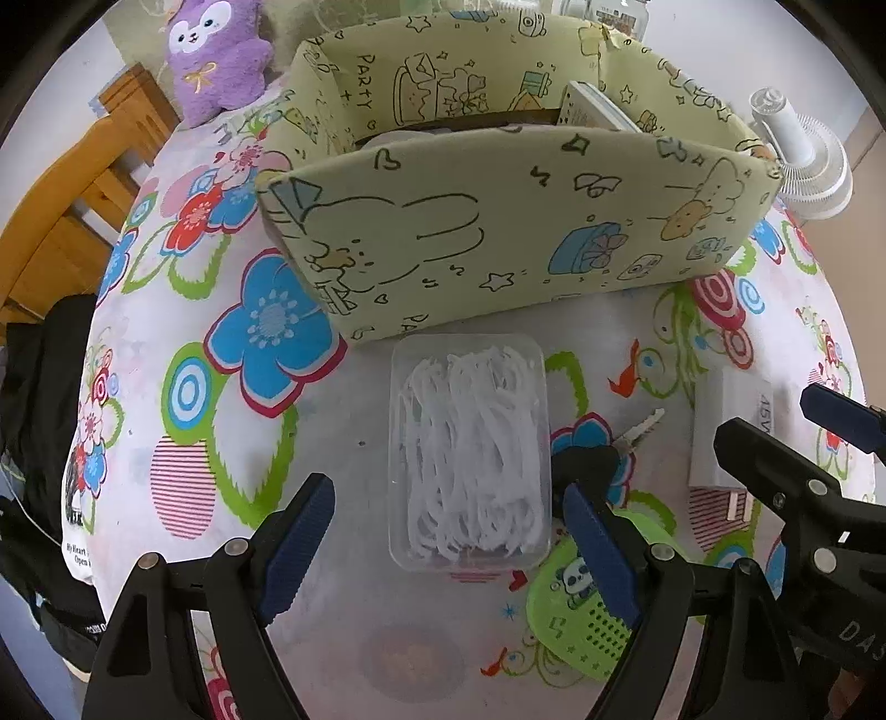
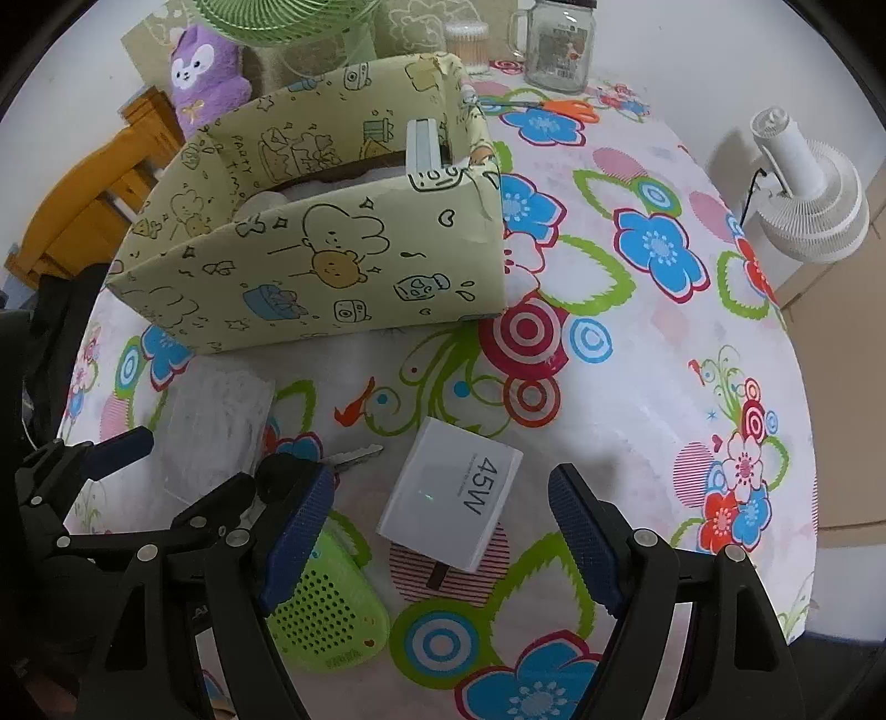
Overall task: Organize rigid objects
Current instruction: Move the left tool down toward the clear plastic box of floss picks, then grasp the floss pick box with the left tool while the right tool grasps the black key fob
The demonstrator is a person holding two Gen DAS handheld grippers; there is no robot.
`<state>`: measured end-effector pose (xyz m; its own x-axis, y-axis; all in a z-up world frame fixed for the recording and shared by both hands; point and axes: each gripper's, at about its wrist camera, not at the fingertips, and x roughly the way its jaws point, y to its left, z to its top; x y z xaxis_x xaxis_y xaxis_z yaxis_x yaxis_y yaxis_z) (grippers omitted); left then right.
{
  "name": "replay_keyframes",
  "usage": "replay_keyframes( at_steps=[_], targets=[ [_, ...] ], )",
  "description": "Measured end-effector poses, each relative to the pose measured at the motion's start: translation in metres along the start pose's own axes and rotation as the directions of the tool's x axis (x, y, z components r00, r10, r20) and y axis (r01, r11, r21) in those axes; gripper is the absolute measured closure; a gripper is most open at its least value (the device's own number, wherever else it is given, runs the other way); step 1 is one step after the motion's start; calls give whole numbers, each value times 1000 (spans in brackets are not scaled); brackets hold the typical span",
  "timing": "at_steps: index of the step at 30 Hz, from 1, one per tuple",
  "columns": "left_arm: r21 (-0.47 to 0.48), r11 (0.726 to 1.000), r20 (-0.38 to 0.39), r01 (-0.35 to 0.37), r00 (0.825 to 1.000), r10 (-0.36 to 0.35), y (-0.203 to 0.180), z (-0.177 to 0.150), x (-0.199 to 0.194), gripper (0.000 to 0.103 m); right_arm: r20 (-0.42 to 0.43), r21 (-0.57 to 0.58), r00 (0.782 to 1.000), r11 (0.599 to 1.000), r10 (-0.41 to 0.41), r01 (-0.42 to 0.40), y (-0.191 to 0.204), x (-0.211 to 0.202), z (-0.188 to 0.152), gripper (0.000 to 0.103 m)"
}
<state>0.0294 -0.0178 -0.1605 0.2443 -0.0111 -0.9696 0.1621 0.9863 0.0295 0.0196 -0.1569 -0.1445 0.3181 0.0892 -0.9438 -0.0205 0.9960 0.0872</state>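
Note:
A clear plastic box of white floss picks point(image 1: 469, 451) lies on the flowered tablecloth, just in front of a pale green cartoon-print storage box point(image 1: 498, 221). My left gripper point(image 1: 448, 548) is open, its blue pads on either side of the near end of the floss box. A white 45W charger point(image 2: 451, 493) lies between the open fingers of my right gripper point(image 2: 443, 545), slightly ahead of them. A key point(image 2: 354, 457) and a green perforated gadget point(image 2: 326, 615) lie between the two grippers. The storage box point(image 2: 310, 260) holds a white remote-like item point(image 2: 423, 147).
A purple plush toy point(image 1: 219, 52) and a wooden chair point(image 1: 72, 205) are at the far left. A white fan point(image 2: 814, 199) stands at the right table edge. A glass jar point(image 2: 556, 47), a cotton swab tub point(image 2: 468, 47) and orange scissors point(image 2: 559, 108) are at the back.

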Motion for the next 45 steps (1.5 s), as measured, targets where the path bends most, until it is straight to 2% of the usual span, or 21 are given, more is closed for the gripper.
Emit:
replay_keyframes(
  at_steps=[3,11,15,20,29,37,45],
  targets=[
    [10,1000,1,-6,1000,6,0,2,3,17,-6,9,1000,1000,-3,3,0,4,1,21],
    [16,999,12,28,1000,-28,4,6,10,26,-13,29,1000,1000,-8,9,3,11,4,21],
    [20,997,10,76,997,-77,5,12,13,42,-14,43,1000,999,-10,10,5,12,7,21],
    [52,997,33,57,998,-59,2,12,10,43,-18,28,1000,1000,-13,14,12,13,7,21],
    [64,998,41,17,999,-19,25,2,2,43,-1,-32,1000,999,-12,12,39,9,8,21],
    [67,998,25,7,1000,-8,40,-7,6,43,-21,-74,1000,997,0,-2,66,18,2,21],
    [73,997,25,22,999,-24,43,-8,4,43,-67,-47,998,999,-8,4,79,34,1,21]
  ],
)
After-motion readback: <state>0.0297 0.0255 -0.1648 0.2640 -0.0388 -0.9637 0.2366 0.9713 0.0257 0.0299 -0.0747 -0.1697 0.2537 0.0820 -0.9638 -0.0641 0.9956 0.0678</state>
